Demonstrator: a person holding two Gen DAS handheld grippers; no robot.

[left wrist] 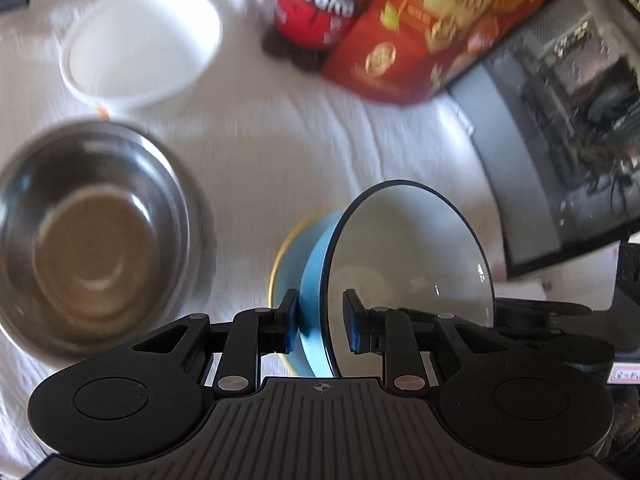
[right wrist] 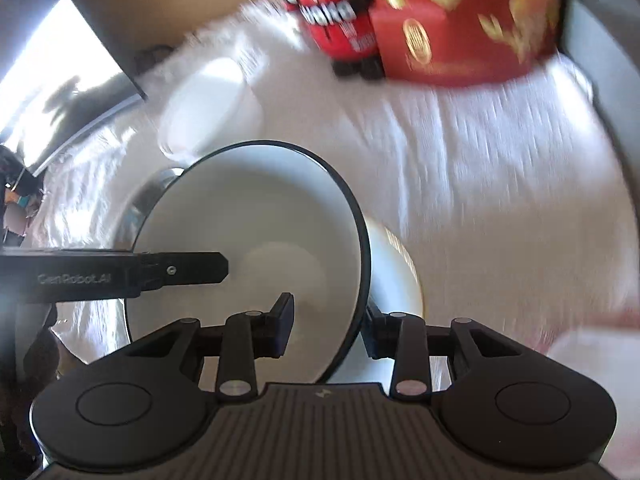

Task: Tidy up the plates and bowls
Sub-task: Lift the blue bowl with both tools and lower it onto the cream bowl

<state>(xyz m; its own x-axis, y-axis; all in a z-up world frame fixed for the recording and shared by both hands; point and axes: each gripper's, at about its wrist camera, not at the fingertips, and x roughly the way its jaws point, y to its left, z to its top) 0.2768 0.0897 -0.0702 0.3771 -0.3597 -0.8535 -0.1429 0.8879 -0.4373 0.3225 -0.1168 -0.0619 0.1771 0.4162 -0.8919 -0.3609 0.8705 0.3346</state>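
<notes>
Looks like early days: both the left hand-held gripper [left wrist: 320, 318] and right hand-held gripper [right wrist: 328, 330] are pinching the blue, white-lined, dark-rimmed bowl [left wrist: 408, 256] mid-air, while the steel bowl [left wrist: 92, 236] and white plastic bowl [left wrist: 140, 48] sit unstacked on the white-clothed tabletop [left wrist: 304, 152].

- Looks like a home, a lived-in room with a table pressed into service, not a lab bench.
- A wrinkled white cloth [left wrist: 304, 152] covers the surface, like a household tablecloth or sheet.
- Groceries at the back: a red printed gift box [left wrist: 432, 36] and a red-labelled bottle [left wrist: 316, 4] just beside it.
- Everyday tableware about: a steel bowl [left wrist: 92, 236], a white bowl [left wrist: 140, 44].
- On the right, an open computer case [left wrist: 568, 120] with wiring showing, so a living or study space.
</notes>
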